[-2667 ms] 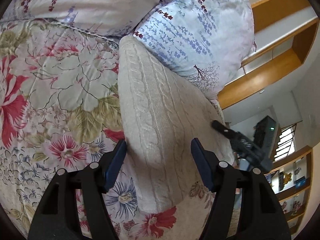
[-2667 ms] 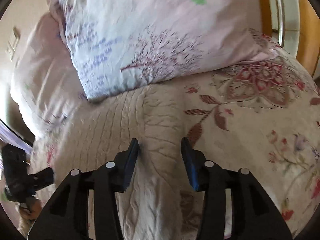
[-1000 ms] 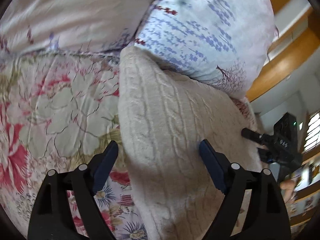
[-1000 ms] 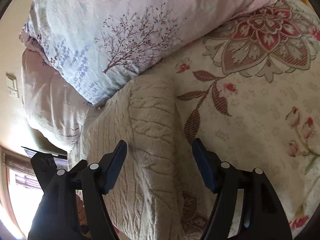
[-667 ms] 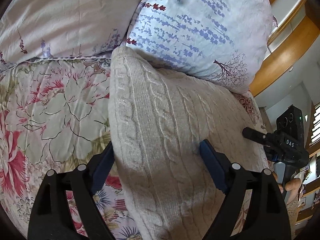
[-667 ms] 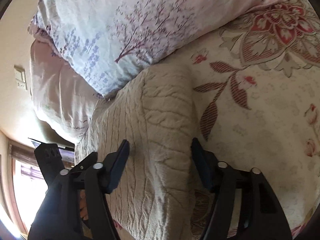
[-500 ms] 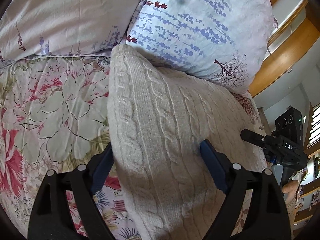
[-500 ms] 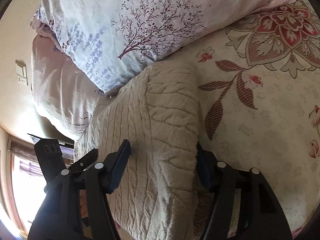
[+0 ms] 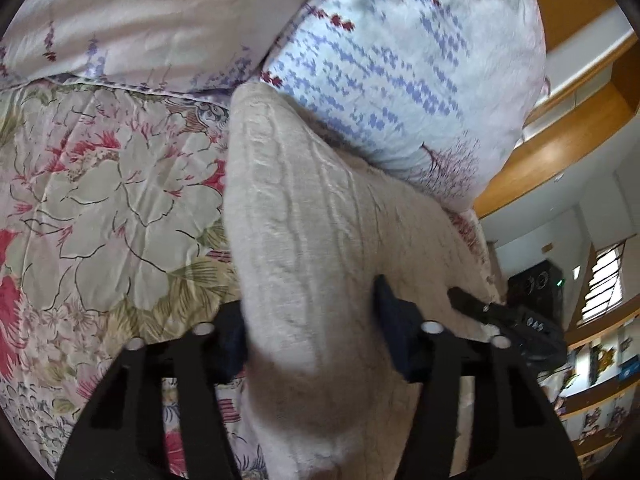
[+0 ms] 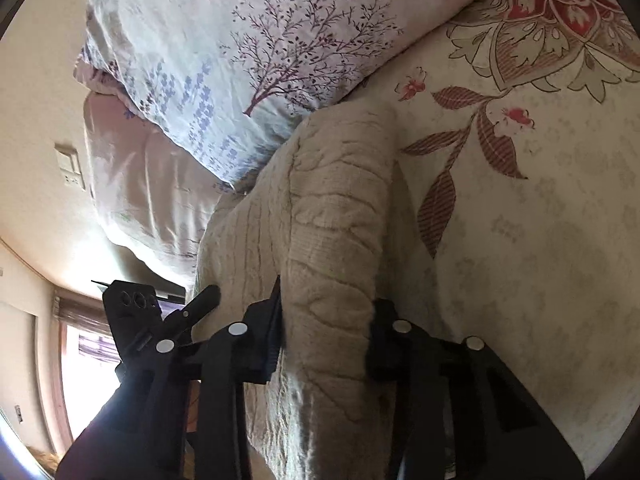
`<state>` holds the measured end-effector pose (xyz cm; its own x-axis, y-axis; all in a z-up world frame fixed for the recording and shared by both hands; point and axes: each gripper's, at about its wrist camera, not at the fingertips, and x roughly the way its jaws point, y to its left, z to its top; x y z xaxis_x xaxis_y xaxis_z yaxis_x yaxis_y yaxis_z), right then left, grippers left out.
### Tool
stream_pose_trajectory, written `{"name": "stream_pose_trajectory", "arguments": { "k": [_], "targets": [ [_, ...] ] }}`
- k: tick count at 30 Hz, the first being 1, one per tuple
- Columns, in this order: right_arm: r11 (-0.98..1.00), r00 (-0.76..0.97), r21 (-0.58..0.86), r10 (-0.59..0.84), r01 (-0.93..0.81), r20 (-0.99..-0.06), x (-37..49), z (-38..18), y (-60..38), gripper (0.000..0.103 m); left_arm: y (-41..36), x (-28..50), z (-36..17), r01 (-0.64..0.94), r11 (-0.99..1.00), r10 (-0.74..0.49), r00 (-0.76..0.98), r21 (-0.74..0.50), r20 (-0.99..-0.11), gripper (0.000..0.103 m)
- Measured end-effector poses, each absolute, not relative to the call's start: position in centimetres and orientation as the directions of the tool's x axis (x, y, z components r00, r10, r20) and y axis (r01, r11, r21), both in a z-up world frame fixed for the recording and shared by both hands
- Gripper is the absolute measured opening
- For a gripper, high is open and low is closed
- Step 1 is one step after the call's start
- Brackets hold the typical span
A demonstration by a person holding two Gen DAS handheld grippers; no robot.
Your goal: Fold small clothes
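Observation:
A cream cable-knit sweater (image 9: 304,248) lies folded on a floral bedspread (image 9: 100,184), its far end against the pillows. My left gripper (image 9: 310,332) is closed on the sweater's left edge, the thick knit bulging up between its jaws. The sweater also shows in the right wrist view (image 10: 336,224). My right gripper (image 10: 326,332) is closed on the sweater's right edge, with the folded knit pressed between its jaws. Each gripper shows in the other's view, at the far side of the sweater.
A white pillow with blue and purple sprigs (image 9: 400,72) and a pale pink pillow (image 9: 152,20) lie behind the sweater. Wooden shelves (image 9: 568,148) stand beyond the bed. A wall switch (image 10: 70,168) and a bright window (image 10: 84,364) are on the left.
Both grippers have moved in onto the sweater's side edges and closed from wide open onto the knit, which now bunches up between the jaws.

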<state>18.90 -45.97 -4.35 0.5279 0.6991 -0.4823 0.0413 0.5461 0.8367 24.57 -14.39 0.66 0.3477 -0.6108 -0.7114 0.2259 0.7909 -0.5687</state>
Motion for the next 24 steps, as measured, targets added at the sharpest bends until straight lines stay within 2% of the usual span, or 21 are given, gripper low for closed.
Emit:
{"name": "stream_pose_trajectory", "arguments": {
  "k": [3,5,13,17,19,21,24],
  "targets": [
    [0.519,0.553,0.854,0.705,0.023,-0.444,18.3,-3.6,-45.8,0.030,-13.2,24.6,1.1,0.214,0.756,-0.651,0.335,-0.618,-0.681,0.038],
    [0.517,0.564,0.856,0.708,-0.006,-0.424,17.9,-2.6,-45.1,0.030,-12.4,24.5,1.6,0.217,0.741,-0.669,0.323,-0.635,-0.670,0.037],
    [0.595,0.536,0.788,0.722,-0.158,-0.438,18.3,0.2,-36.9,0.028,-4.9,23.4,5.5,0.231,0.785,-0.615,0.400,-0.575,-0.679,0.037],
    [0.637,0.519,0.752,0.706,-0.168,-0.482,19.1,-0.8,-32.6,0.028,-1.0,23.9,4.3,0.193,0.825,-0.559,0.420,-0.531,-0.715,0.039],
    [0.685,0.503,0.719,0.666,-0.121,-0.550,19.5,-2.2,-31.3,0.029,0.5,24.4,1.7,0.122,0.839,-0.533,0.386,-0.531,-0.753,0.044],
    [0.664,0.498,0.741,0.678,-0.100,-0.540,19.5,-2.8,-31.7,0.033,1.7,24.4,0.2,0.098,0.796,-0.582,0.392,-0.597,-0.712,0.049],
    [0.656,0.489,0.750,0.683,-0.085,-0.542,19.4,-2.6,-32.5,0.036,1.9,23.7,0.7,0.106,0.806,-0.569,0.413,-0.583,-0.711,0.050]
  ]
}}
